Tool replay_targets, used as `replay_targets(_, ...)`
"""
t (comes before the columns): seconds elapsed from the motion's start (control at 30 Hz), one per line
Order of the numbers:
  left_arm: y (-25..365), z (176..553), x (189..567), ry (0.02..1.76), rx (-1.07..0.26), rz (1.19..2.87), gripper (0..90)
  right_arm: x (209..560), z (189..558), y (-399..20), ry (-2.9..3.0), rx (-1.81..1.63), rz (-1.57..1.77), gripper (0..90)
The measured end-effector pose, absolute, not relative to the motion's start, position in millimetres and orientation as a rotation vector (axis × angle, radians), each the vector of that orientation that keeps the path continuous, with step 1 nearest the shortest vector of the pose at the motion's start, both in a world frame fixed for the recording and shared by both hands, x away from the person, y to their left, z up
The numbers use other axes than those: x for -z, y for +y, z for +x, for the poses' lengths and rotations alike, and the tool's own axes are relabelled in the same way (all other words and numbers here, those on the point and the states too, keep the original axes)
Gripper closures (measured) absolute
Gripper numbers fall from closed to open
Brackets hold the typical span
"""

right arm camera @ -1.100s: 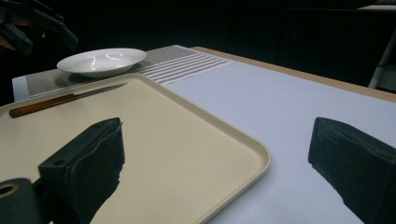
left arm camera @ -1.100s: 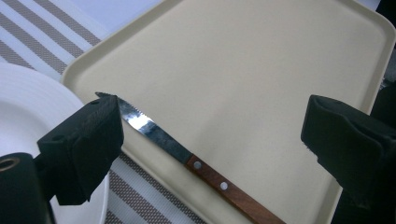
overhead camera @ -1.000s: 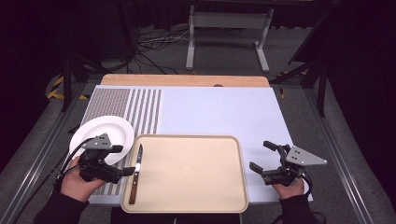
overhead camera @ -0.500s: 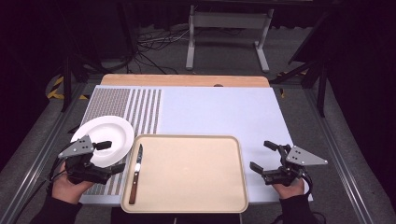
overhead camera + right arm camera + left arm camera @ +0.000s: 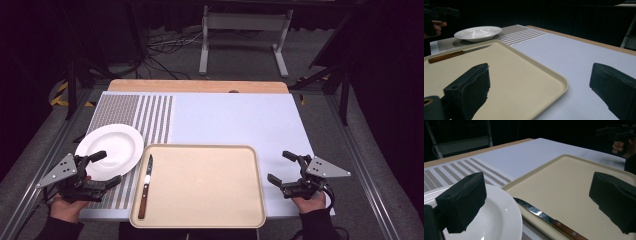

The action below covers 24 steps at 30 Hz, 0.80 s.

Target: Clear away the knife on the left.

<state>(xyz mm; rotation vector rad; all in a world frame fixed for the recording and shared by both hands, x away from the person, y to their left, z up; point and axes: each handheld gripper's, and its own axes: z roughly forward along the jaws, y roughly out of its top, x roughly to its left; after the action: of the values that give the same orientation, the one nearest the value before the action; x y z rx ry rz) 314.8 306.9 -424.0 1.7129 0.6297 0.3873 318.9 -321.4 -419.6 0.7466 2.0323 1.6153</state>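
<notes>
In the left gripper view, I am seeing the knife (image 5: 549,218) cut off at the lower edge of the frame, its wooden handle only partly visible, and the plate (image 5: 506,220) cropped at the lower left. My left jaw is covering part of that plate's rim.

I am holding the left gripper (image 5: 102,169) wide open at the lower left of the high view; it is gripping nothing, its upper jaw lying over the near rim of the white plate (image 5: 112,145). I am holding the right gripper (image 5: 282,167) equally wide open at the lower right, over the pale mat (image 5: 235,120), just beside the tray (image 5: 200,220) and touching nothing.

The high view is showing the knife (image 5: 145,187) whole, lying along the tray's left edge, blade toward the top of the frame. The right gripper view is showing the tray's raised corner (image 5: 564,87) between my jaws.
</notes>
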Motion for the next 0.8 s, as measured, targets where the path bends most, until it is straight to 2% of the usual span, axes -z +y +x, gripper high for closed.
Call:
replay_targets(0.27,321,318,437,0.639,-0.404,1.645,1.5,420,319,-322,2.033,-1.615,0.747,3.8)
replay_targets(0.8,345,316,461,0.690,-0.422,1.630,0.8,422,320,-324,2.026,-1.616,0.752,3.4)
